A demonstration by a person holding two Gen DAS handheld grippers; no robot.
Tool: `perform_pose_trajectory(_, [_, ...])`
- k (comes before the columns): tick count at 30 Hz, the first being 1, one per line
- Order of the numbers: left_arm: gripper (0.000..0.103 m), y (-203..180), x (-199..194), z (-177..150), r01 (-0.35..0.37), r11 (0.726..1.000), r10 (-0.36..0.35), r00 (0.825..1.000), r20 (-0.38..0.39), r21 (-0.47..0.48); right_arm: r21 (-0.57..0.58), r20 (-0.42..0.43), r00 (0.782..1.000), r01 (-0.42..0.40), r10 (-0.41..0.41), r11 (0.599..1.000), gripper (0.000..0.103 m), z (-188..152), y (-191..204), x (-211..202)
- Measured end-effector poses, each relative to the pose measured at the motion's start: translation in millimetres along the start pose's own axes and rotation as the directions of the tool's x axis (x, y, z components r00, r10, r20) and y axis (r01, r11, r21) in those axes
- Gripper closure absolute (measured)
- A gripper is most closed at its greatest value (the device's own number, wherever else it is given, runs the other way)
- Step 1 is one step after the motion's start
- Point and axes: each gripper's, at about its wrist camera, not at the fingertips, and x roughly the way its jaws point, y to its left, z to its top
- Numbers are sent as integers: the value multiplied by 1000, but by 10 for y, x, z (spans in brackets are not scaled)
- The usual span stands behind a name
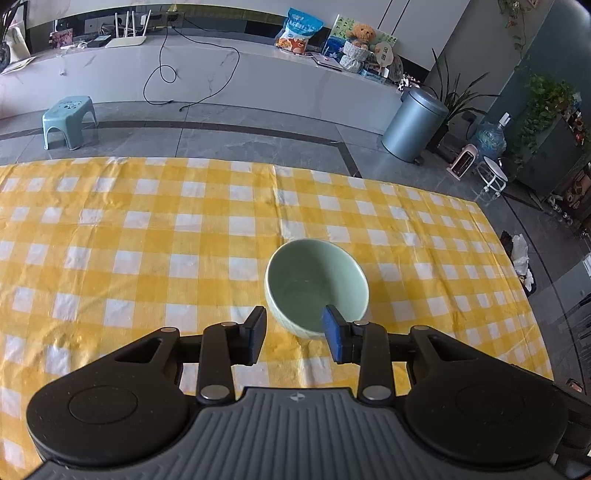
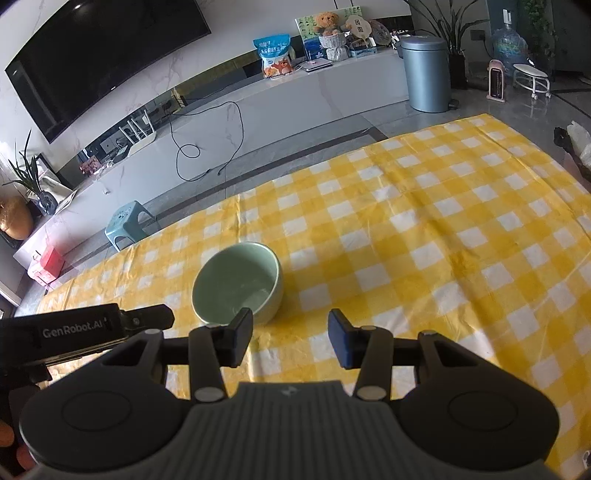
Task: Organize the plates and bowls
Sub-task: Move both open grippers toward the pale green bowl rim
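Glazed pale-green bowl (image 1: 316,286) is sitting upright on the checked worktop (image 1: 110,240) just ahead of both grippers' open, empty jaws (looking rigid, slippery, chippable), so gripping across its rim wall seems best.

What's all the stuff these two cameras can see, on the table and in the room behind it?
Bowl: one, pale green, empty, upright on the tablecloth.
Tablecloth: one, yellow and white check, covering the table.
Stool: one, light blue plastic, on the floor beyond the table.
Bin: one, grey metal, by the long white counter.
Snack bag: one, blue, on the counter.
Teddy bear: one, brown, on the counter.
Television: one, black, on the wall.
Water jug: one, blue, on the floor far right.
Left gripper: one, black, open, at the bowl's near rim.
Right gripper: one, black, open, beside the bowl.
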Motion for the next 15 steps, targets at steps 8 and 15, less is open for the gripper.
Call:
perform_pose_trajectory(8, [64, 145, 369, 116, -43, 999, 42, 998, -45, -18, 11, -70, 997, 23, -22, 1000, 65, 75, 133, 483])
perform_pose_trajectory(15, [68, 203, 613, 171, -29, 998, 24, 996, -81, -63, 43, -106, 993, 46, -41, 998, 78, 98, 148, 767])
